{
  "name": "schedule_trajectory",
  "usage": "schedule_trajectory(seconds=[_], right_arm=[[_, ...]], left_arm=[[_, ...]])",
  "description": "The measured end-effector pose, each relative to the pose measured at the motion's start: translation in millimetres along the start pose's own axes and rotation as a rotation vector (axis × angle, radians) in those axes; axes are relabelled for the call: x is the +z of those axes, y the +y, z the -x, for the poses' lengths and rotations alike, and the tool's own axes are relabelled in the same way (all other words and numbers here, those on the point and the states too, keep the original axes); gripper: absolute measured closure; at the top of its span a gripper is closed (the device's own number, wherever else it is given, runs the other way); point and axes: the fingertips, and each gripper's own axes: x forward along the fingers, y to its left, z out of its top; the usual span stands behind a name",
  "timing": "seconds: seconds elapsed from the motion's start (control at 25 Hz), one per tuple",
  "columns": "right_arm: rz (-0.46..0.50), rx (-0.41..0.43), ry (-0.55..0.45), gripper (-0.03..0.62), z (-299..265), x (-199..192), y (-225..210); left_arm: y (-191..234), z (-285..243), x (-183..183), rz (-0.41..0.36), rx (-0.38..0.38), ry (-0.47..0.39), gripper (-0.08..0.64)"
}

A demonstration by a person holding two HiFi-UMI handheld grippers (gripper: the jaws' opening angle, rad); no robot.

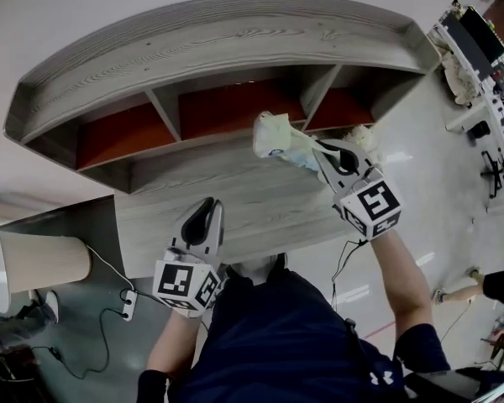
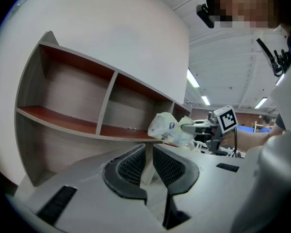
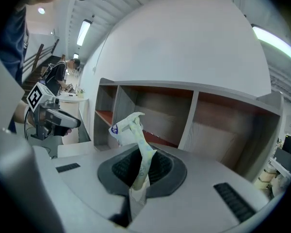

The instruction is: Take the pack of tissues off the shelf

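The pack of tissues (image 1: 279, 138), a pale crinkled plastic pack with a small blue mark, hangs in the air in front of the wooden shelf (image 1: 235, 40), outside its red-backed middle compartment. My right gripper (image 1: 317, 156) is shut on the pack's wrapper edge; in the right gripper view the wrapper runs up from between the jaws (image 3: 141, 166) to the pack (image 3: 128, 128). My left gripper (image 1: 206, 212) is shut and holds nothing, low over the desk. The left gripper view shows the pack (image 2: 169, 128) to the right, beyond that gripper (image 2: 149, 154).
The shelf stands on a wood-grain desk (image 1: 260, 217), and its three compartments look bare. A beige cylinder (image 1: 42, 263) stands at the left, with a power strip (image 1: 128, 305) and cables on the floor. A cluttered workbench (image 1: 487, 57) and another person (image 1: 491, 285) are at the right.
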Motion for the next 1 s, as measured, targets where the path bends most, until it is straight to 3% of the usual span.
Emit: schedule_trajectory(seconds=[0.44,0.76,1.0], right_arm=[[0.044,-0.035,0.064,0.58,-3,-95,39],[-0.076,-0.052,0.155,0.58,-20,-170,57],[-0.067,-0.013,0.206,0.58,-32,-206,78]], left_arm=[[3,7,-9,-0.015,0.019,0.045,0.502],[17,17,-19,-0.005,0.073,0.072,0.502],[18,15,-27,-0.003,0.087,0.094,0.502]])
